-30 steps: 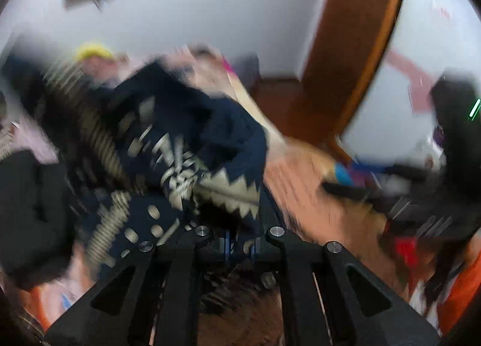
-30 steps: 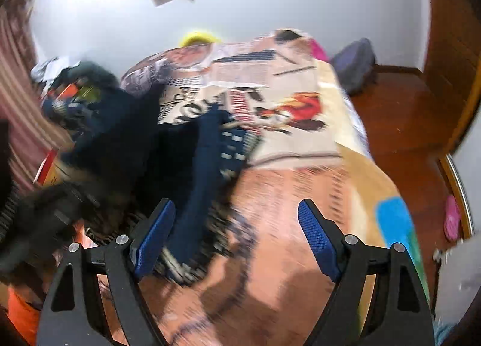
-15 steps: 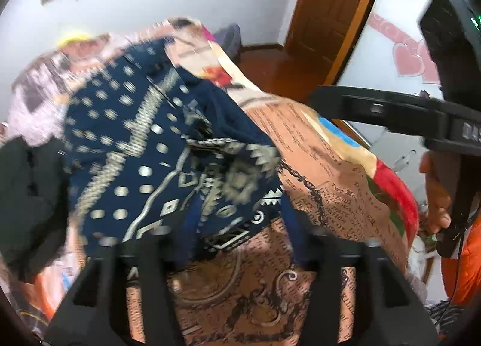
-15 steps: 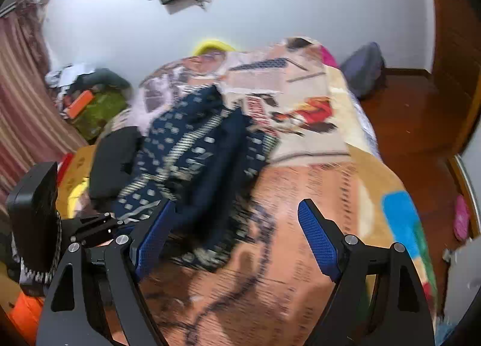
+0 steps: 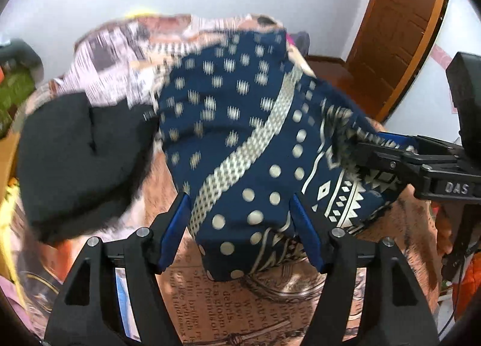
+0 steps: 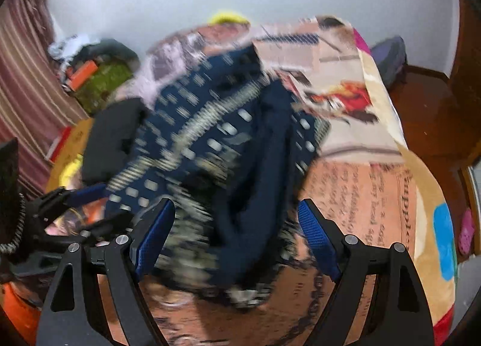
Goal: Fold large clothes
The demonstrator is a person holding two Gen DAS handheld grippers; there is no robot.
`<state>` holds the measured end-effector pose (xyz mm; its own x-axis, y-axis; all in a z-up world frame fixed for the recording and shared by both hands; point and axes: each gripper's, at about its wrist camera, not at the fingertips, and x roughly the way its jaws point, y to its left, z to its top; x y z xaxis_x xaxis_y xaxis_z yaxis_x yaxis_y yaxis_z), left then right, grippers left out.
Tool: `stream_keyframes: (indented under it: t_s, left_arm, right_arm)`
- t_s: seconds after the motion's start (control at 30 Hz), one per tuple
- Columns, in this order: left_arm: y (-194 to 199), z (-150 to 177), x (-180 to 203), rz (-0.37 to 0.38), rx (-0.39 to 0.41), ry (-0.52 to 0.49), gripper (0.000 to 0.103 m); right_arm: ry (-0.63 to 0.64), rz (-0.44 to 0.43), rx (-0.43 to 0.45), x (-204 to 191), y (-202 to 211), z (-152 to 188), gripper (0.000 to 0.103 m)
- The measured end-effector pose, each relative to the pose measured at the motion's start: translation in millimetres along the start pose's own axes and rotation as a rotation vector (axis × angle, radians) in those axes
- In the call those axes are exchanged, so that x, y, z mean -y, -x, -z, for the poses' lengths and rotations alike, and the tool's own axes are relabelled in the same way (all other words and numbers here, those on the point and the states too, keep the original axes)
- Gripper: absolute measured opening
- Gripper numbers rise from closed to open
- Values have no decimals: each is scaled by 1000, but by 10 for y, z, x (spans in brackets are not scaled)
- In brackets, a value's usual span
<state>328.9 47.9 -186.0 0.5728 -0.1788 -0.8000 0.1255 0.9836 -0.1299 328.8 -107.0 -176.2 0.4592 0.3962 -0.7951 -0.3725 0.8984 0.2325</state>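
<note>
Two grippers hang over the bed, both with jaws standing apart and neither pinching anything. In the left wrist view the left gripper (image 5: 240, 231) sits at 6 o'clock; its jaws have just been opening, and the near fold of the navy patterned garment (image 5: 240, 147) lies between the blue pads (image 5: 176, 231) without being pressed by them. The right gripper (image 6: 237, 237), at 6 o'clock in its own view, is also spread wide, with the bunched dark cloth rising between its fingers but not clamped. In the left view that same gripper reaches in from 3 o'clock, its tips at the garment's zigzag hem. The garment is heaped from the centre up toward 12 o'clock on the printed bedspread (image 5: 228, 310), loosely doubled over rather than flat. At 9 o'clock beside it, touching its edge, lies a black piece of clothing (image 5: 78, 159). Farther off at 1 to 2 o'clock stands a wooden door (image 5: 399, 30). By my reading a fold has just been laid down and released. The next move likely calls for picking two fresh edges or corners, one per gripper, closing firmly on a single layer, and drawing the cloth taut before folding again.
</note>
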Motion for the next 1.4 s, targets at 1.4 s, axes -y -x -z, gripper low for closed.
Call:
stream_keyframes:
  t_s: [1.4]
  left_arm:
    - [-1043,-457,-1105,482,-134,509,82]
  right_arm:
    - [-237,-226,-133,497,-626,-386,84]
